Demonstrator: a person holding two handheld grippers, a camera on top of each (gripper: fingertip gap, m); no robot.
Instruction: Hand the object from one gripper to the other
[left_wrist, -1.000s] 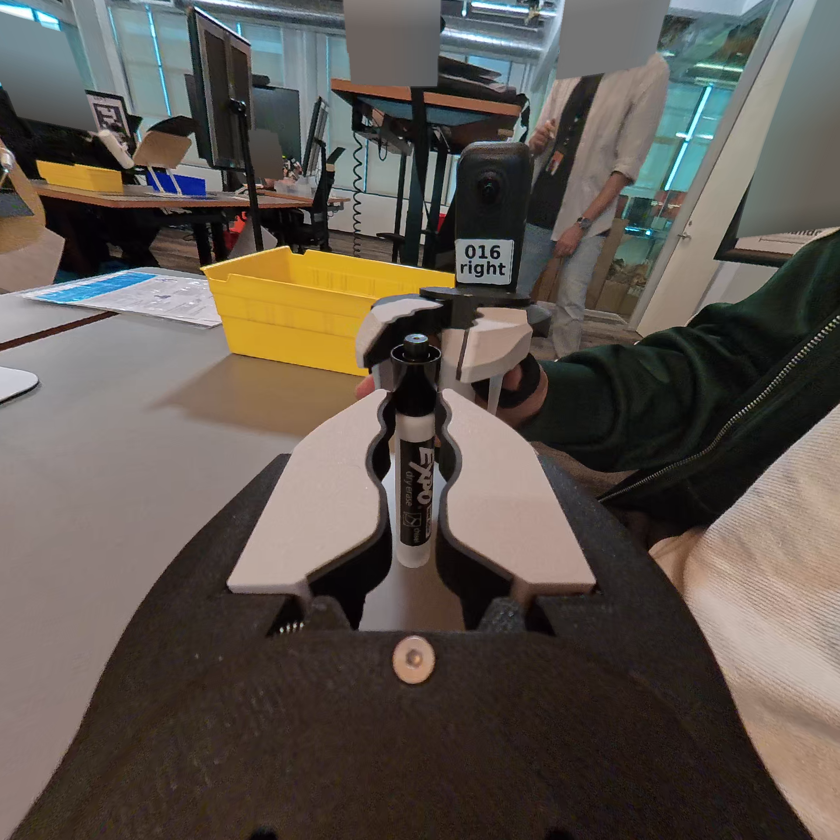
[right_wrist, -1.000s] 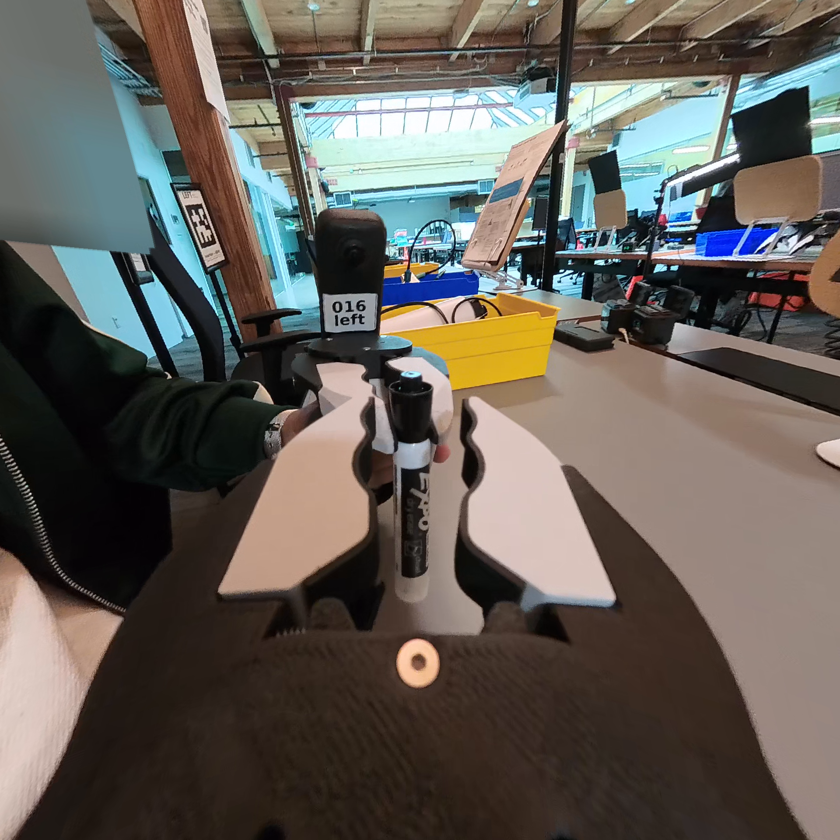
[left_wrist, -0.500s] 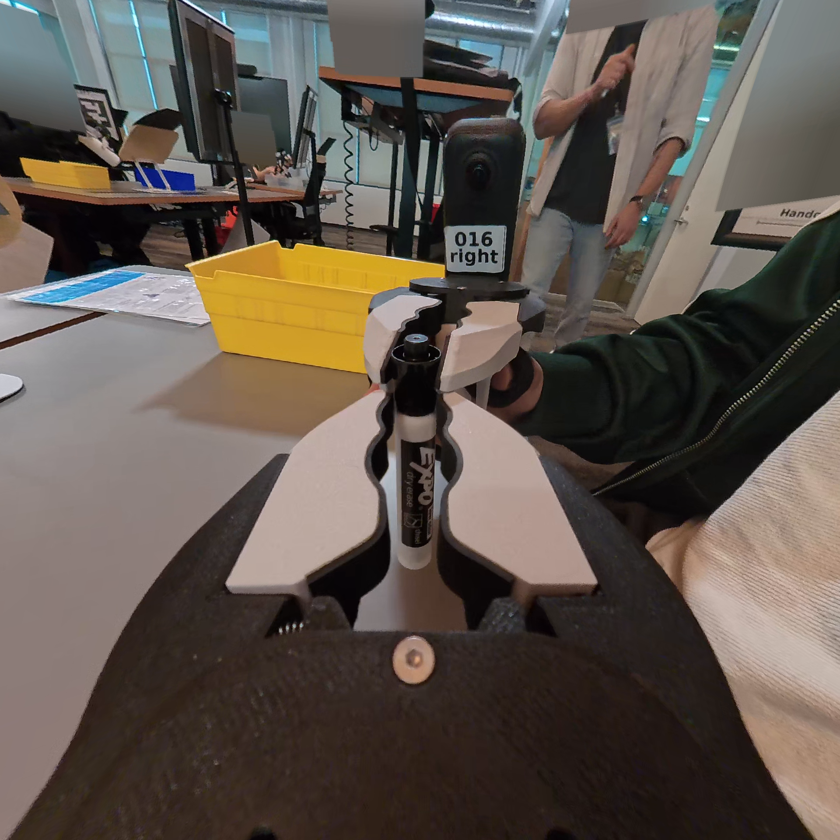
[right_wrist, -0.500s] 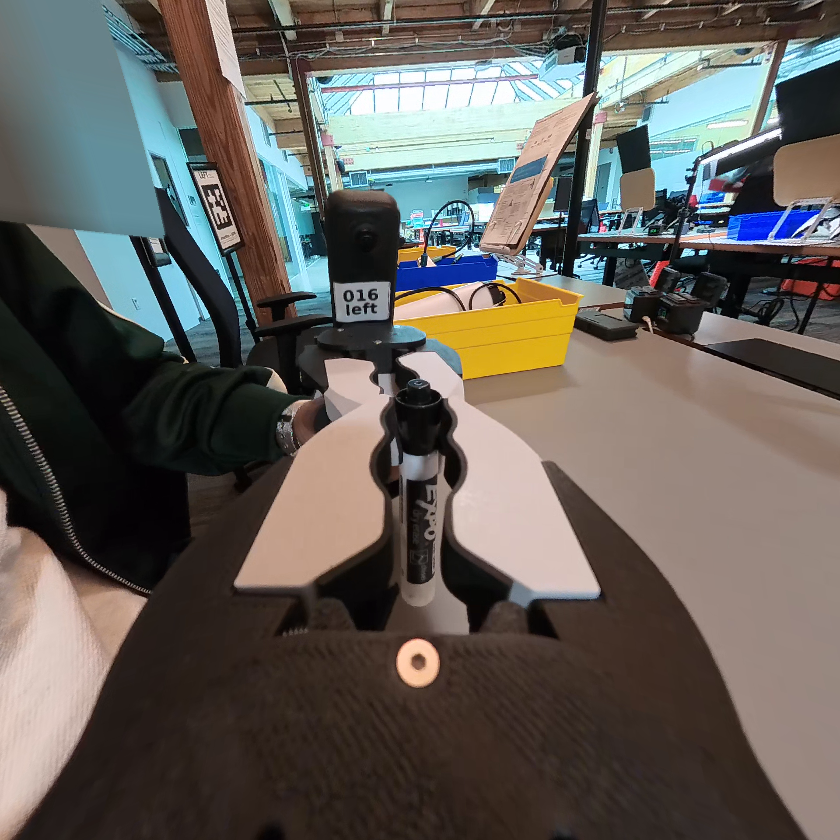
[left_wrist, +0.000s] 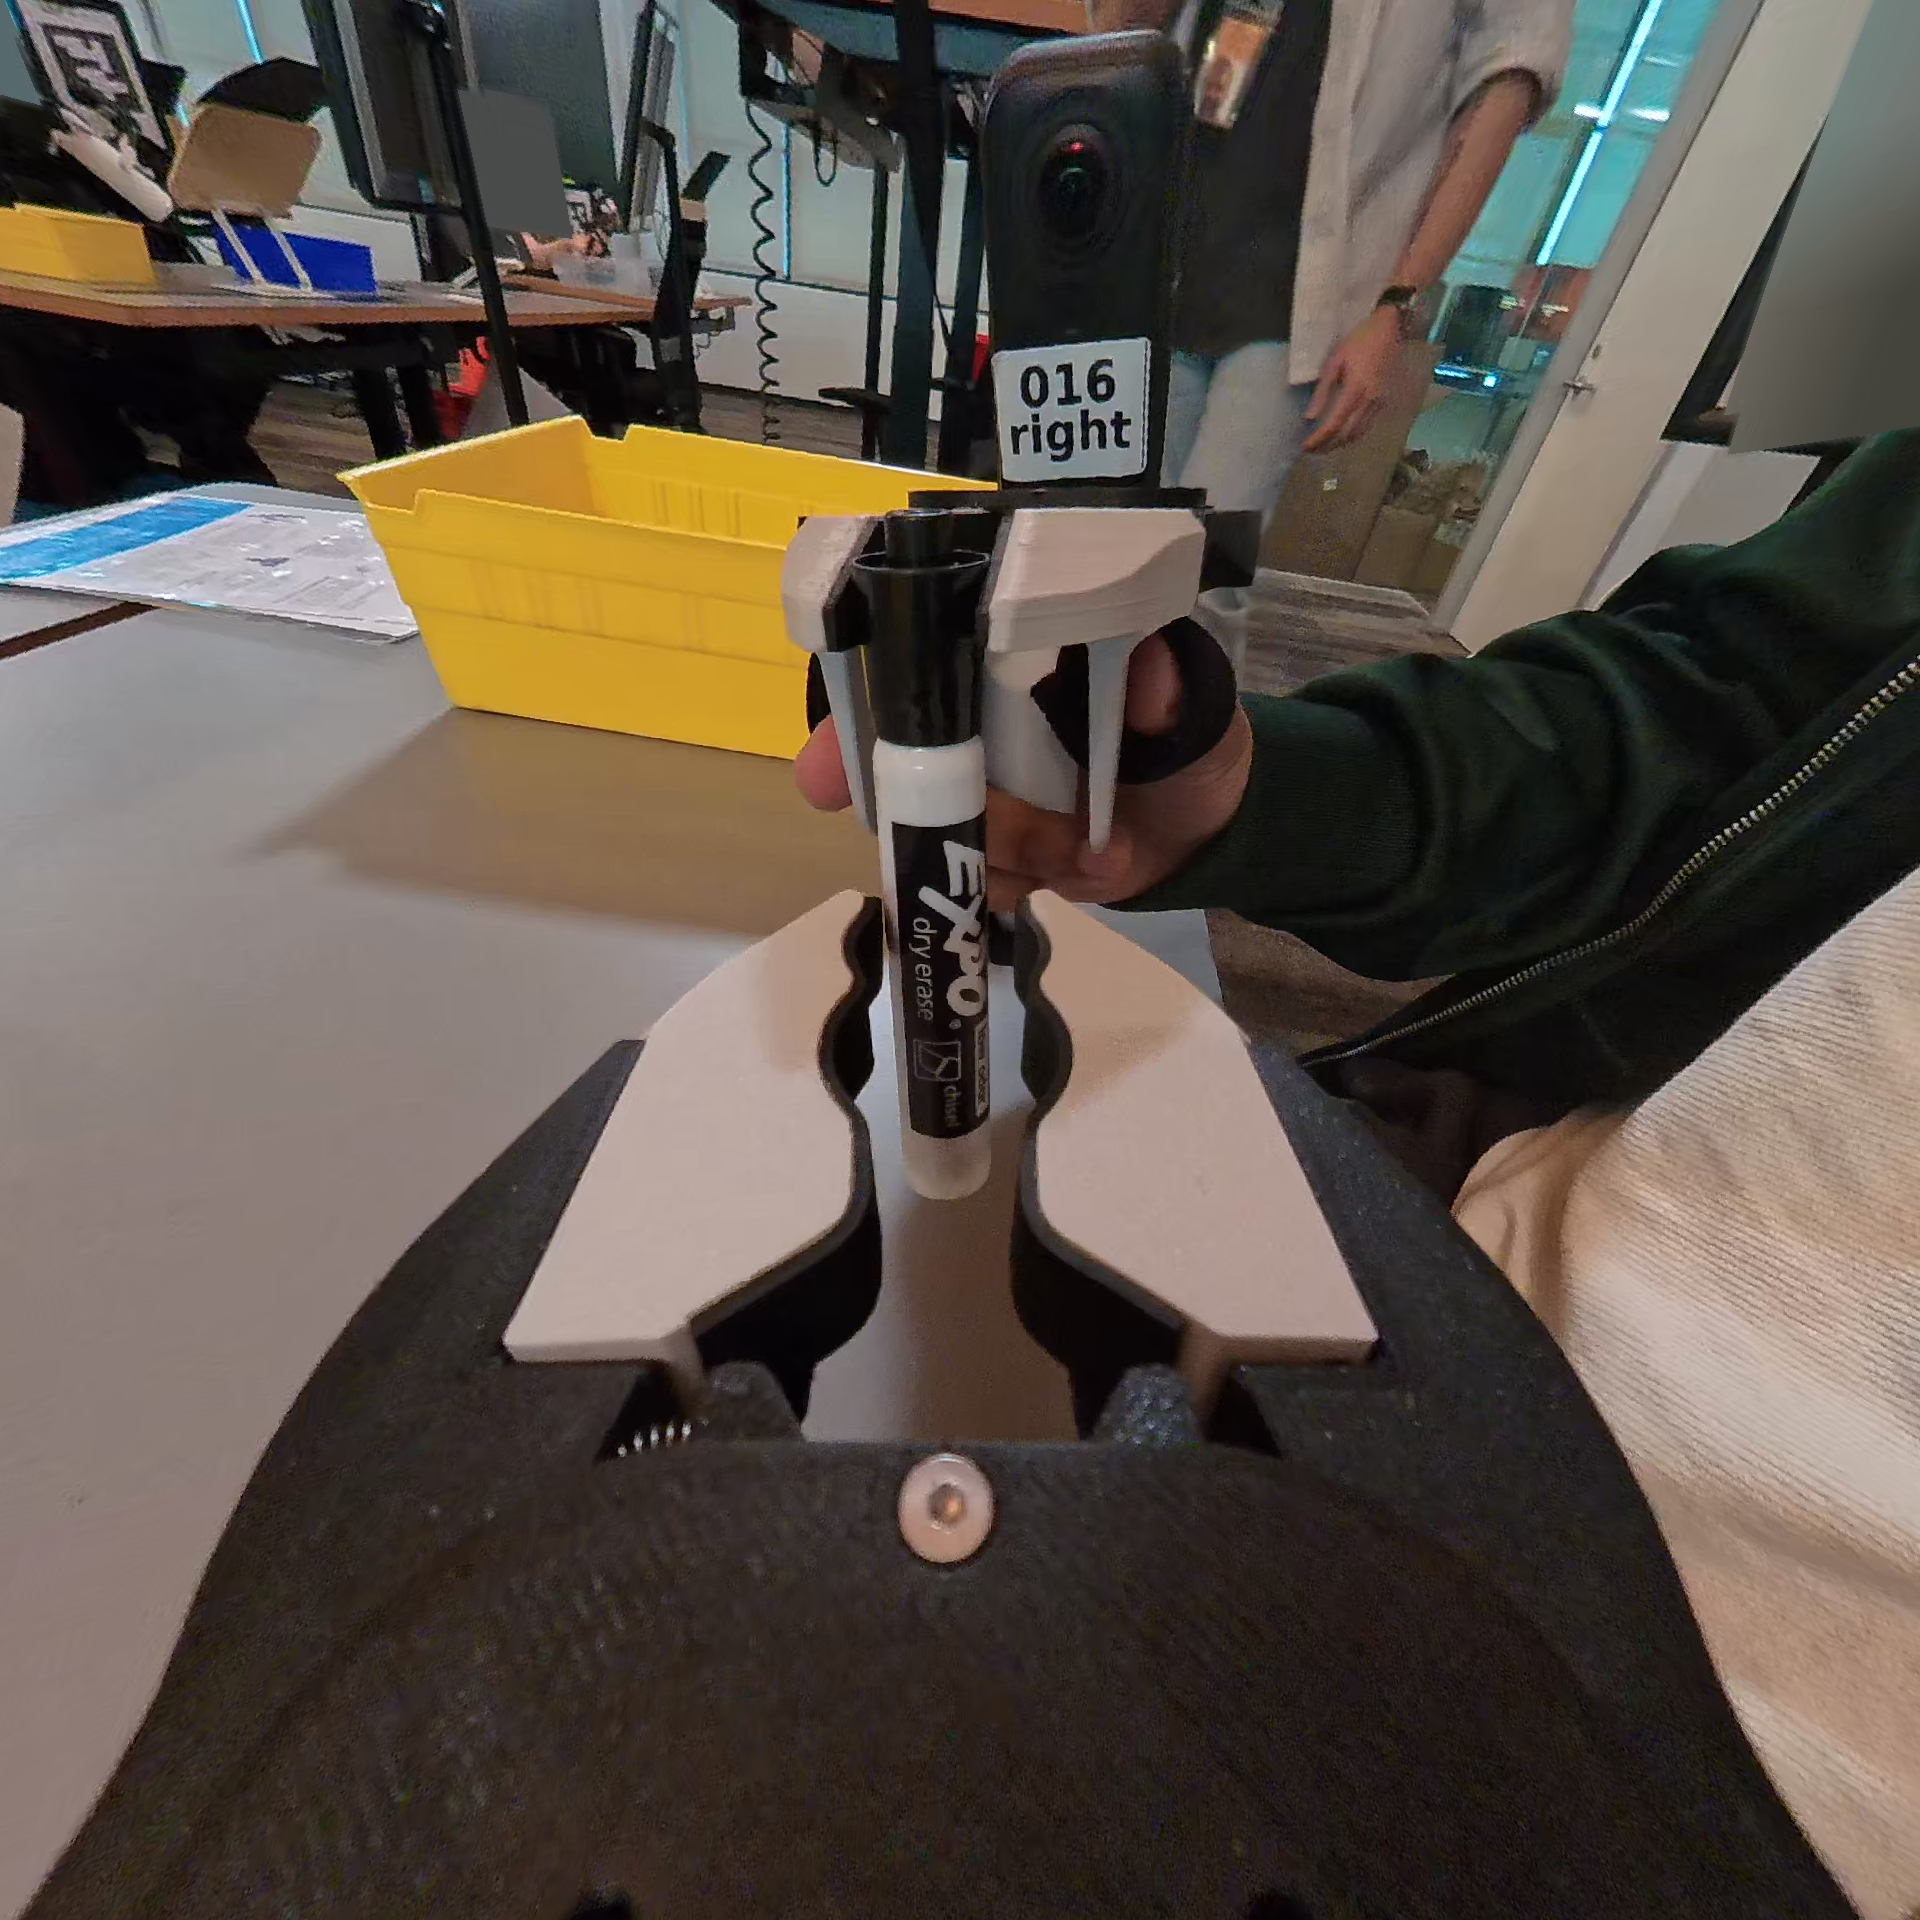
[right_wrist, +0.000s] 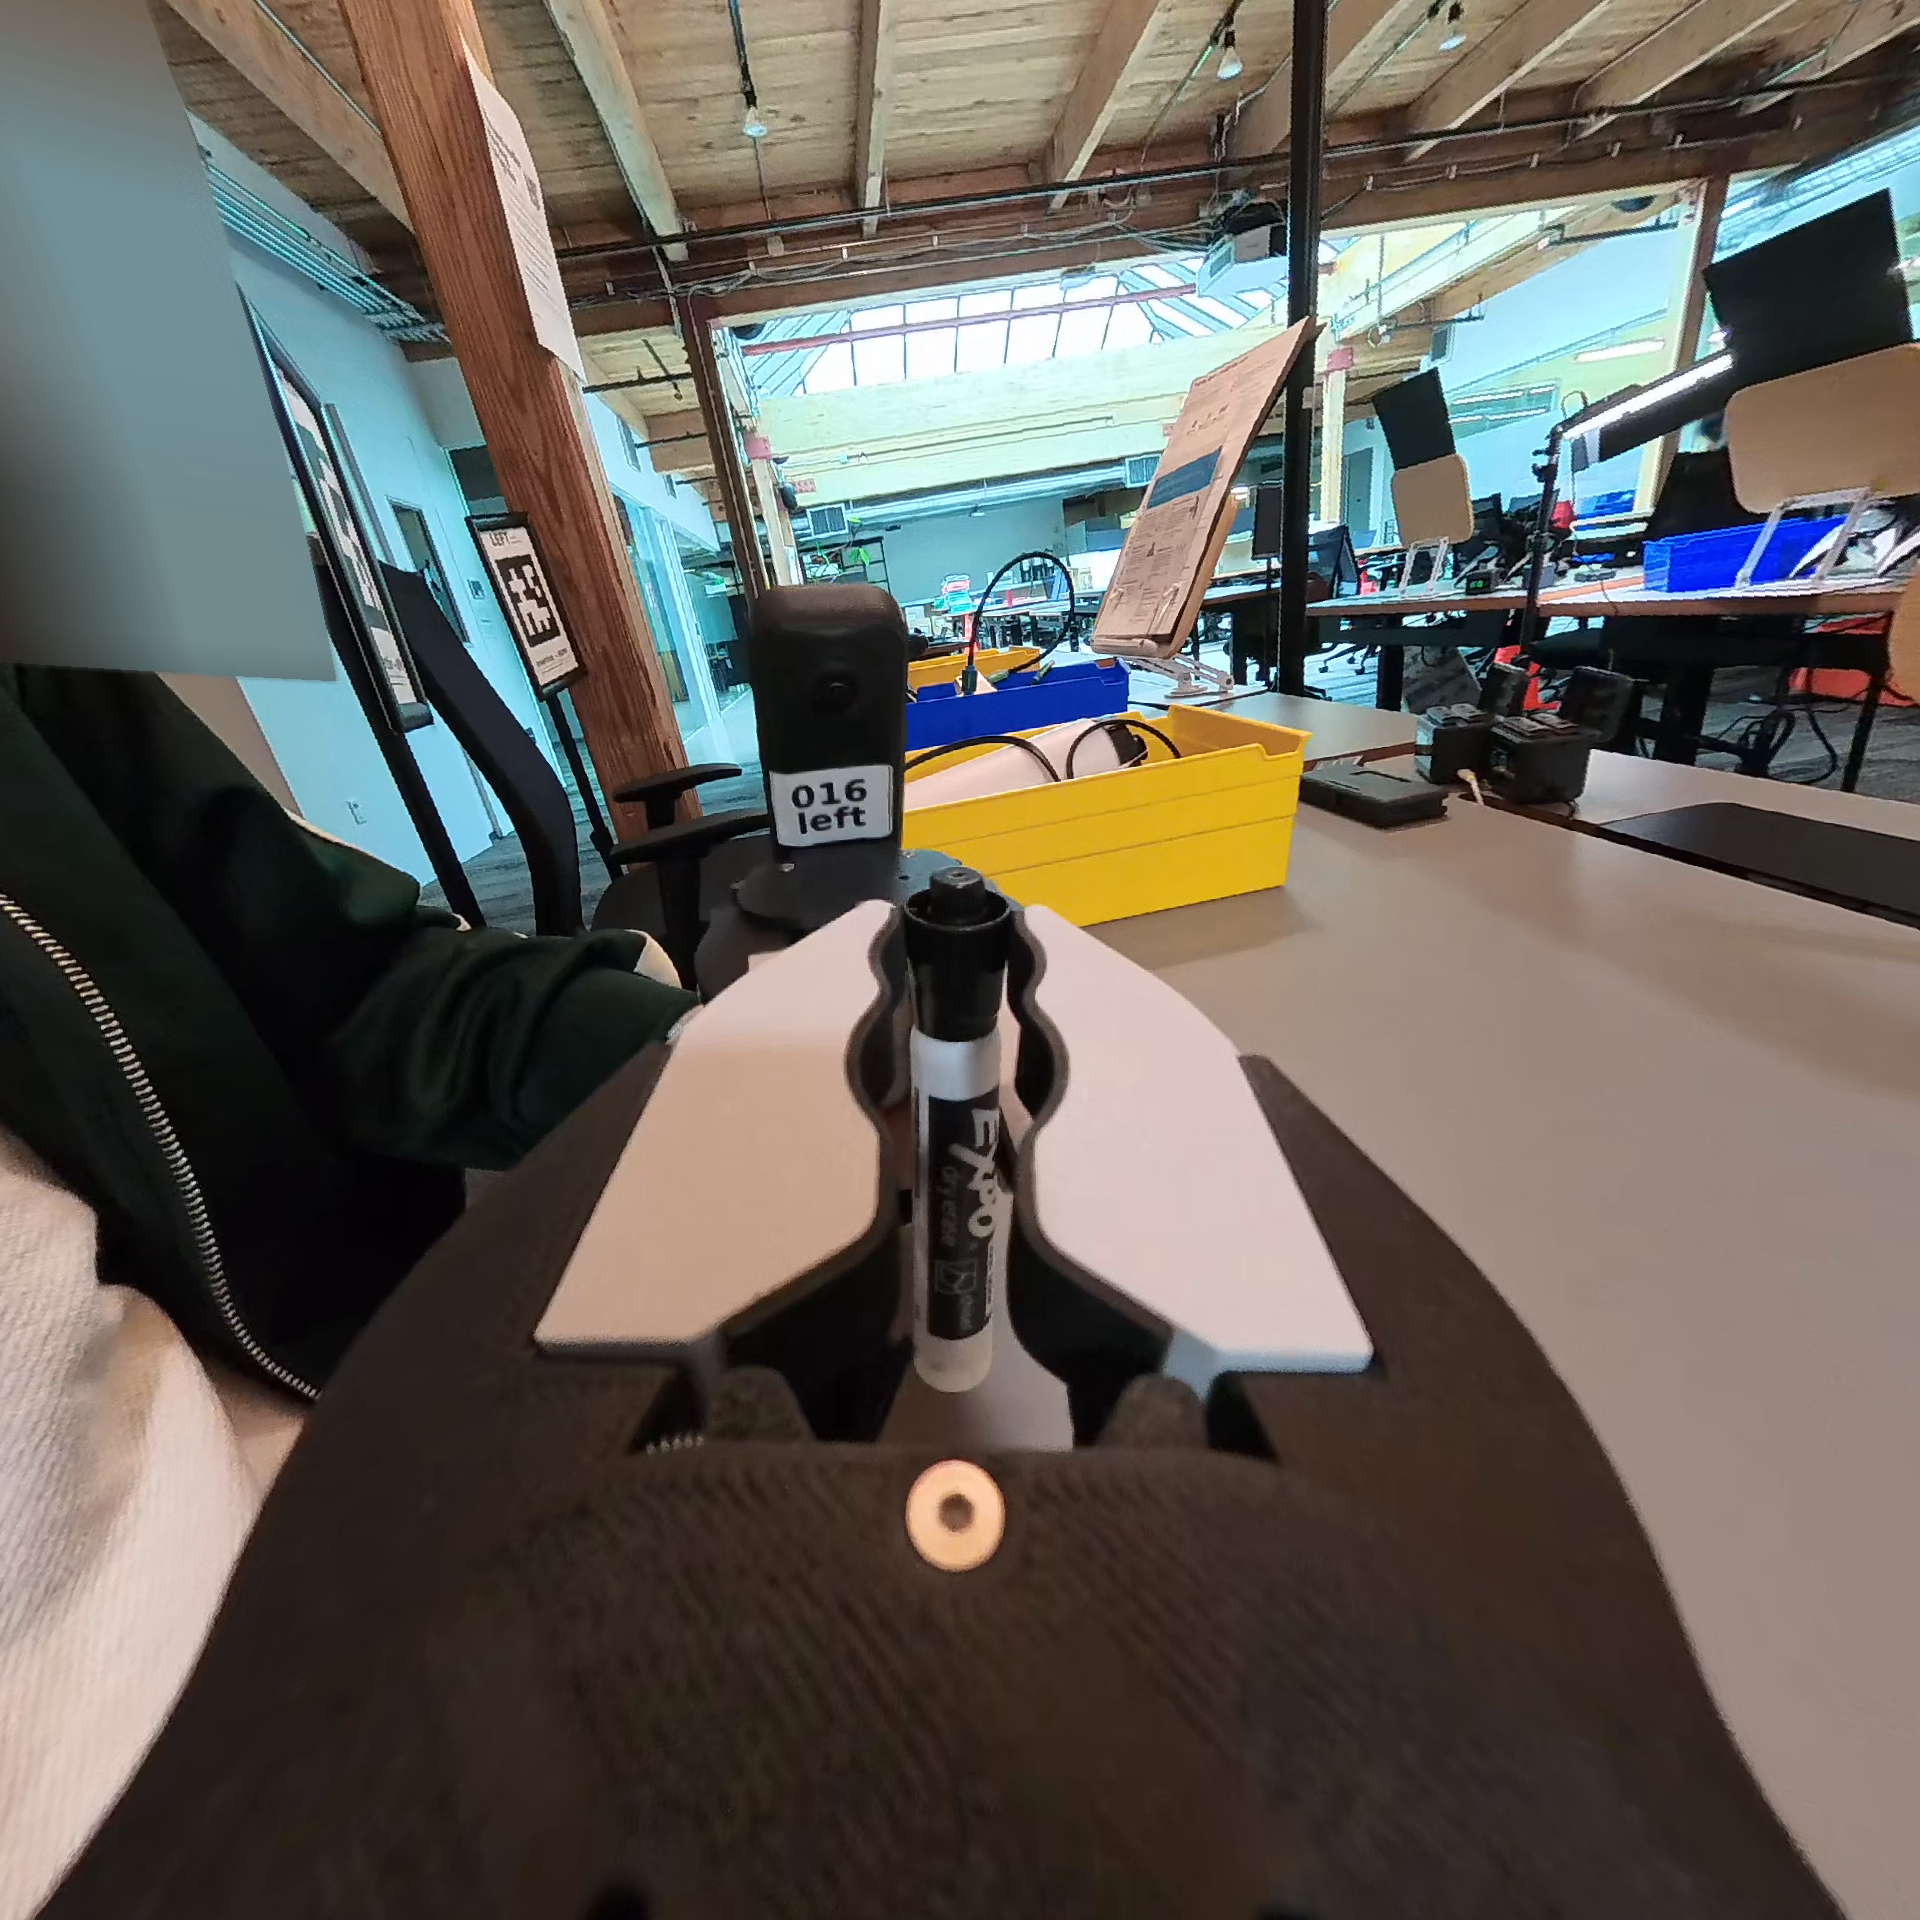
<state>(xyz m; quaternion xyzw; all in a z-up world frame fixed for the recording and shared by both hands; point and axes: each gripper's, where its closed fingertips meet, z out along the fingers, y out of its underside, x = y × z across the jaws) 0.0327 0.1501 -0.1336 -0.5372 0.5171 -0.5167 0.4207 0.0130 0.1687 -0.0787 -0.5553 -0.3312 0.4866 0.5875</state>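
With the left gripper (left_wrist: 940, 997) newly spread apart, the dry-erase marker (left_wrist: 932, 904) now hangs upright between its fingers, clamped at the cap only by the right gripper (right_wrist: 954, 1013), so the handover looks nearly complete.

bright skylit room, wide-angle bending at edges, slight blur low down.

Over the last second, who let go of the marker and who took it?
The right hand-held gripper, open a second ago, has shut on the marker's black cap. The left hand-held gripper has opened and now stands clear of the barrel. The marker stayed upright between them; the yellow bin and table are unchanged.
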